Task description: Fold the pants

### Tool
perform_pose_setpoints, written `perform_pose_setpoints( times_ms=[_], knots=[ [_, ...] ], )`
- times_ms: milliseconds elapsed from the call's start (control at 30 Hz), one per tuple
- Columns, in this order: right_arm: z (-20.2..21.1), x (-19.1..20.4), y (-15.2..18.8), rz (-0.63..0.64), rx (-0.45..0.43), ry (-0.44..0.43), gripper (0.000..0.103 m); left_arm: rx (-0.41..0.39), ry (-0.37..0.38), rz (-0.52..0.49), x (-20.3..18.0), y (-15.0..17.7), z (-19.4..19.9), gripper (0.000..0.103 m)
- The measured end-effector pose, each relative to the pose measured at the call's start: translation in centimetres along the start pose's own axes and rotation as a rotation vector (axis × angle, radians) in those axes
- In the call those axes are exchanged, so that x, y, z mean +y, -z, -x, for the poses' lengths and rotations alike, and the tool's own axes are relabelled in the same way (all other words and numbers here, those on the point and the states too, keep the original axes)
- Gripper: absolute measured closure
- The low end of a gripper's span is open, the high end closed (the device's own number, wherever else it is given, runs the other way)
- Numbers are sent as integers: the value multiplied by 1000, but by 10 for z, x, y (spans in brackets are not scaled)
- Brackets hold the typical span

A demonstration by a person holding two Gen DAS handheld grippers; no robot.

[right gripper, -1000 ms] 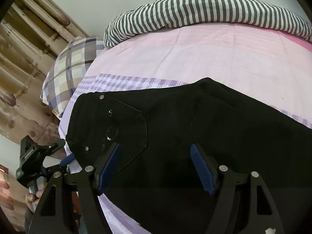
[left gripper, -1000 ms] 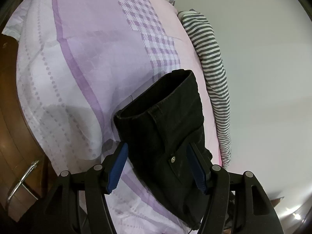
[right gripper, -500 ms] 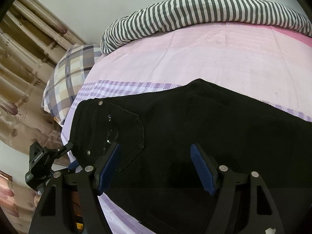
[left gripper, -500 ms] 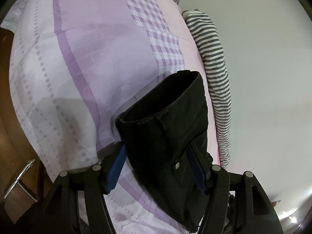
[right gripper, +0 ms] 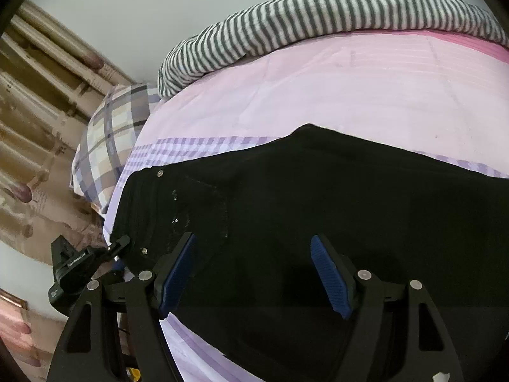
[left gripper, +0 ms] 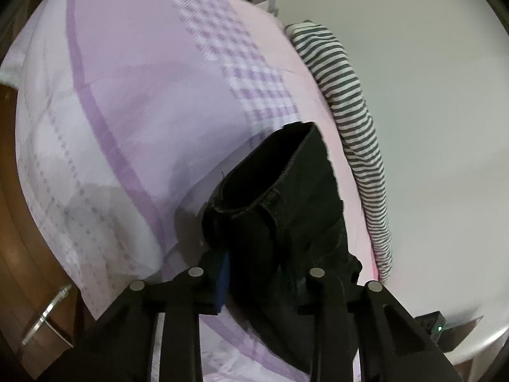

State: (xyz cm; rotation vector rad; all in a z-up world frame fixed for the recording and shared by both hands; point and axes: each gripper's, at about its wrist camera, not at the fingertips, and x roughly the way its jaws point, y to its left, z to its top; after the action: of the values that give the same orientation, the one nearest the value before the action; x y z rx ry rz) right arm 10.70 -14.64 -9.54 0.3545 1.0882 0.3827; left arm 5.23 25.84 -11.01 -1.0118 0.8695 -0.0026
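Right now the black pants (right gripper: 318,210) lie spread across a bed (right gripper: 318,95) covered in a pink and lilac sheet, with the waistband end toward the plaid pillow (right gripper: 108,146) and the rest running off to the right of the right wrist view. At that waistband end the left gripper (left gripper: 254,273) has its jaws closing on the bunched black cloth; the fabric fills the gap between them and hides most of the blue pads, so the waistband opening stands up just ahead of the fingers. From the right wrist view this same gripper shows as a black tool at the near corner of the pants. Meanwhile the right gripper (right gripper: 254,270) hangs over the middle of the garment with its jaws spread wide, both blue pads bare, the black cloth lying below and between them without being pinched. A grey-and-white striped blanket (right gripper: 318,22) runs along the far edge of the bed against the pale wall (right gripper: 159,6).
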Motion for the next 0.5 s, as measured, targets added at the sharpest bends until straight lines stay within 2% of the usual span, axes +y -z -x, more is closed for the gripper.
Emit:
perform_pose_setpoints(
  times_ms=[100, 200, 300, 500],
  knots=[
    [12, -13, 1, -31, -21, 7, 31, -33, -18, -99, -29, 2, 8, 78],
    [24, -28, 1, -67, -45, 10, 31, -52, 8, -211, -65, 6, 16, 78],
    [39, -44, 1, -113, -76, 13, 31, -63, 15, -387, -112, 17, 18, 78],
    [71, -78, 6, -204, -130, 13, 31, -6, 111, -646, -193, 54, -2, 78]
  ],
)
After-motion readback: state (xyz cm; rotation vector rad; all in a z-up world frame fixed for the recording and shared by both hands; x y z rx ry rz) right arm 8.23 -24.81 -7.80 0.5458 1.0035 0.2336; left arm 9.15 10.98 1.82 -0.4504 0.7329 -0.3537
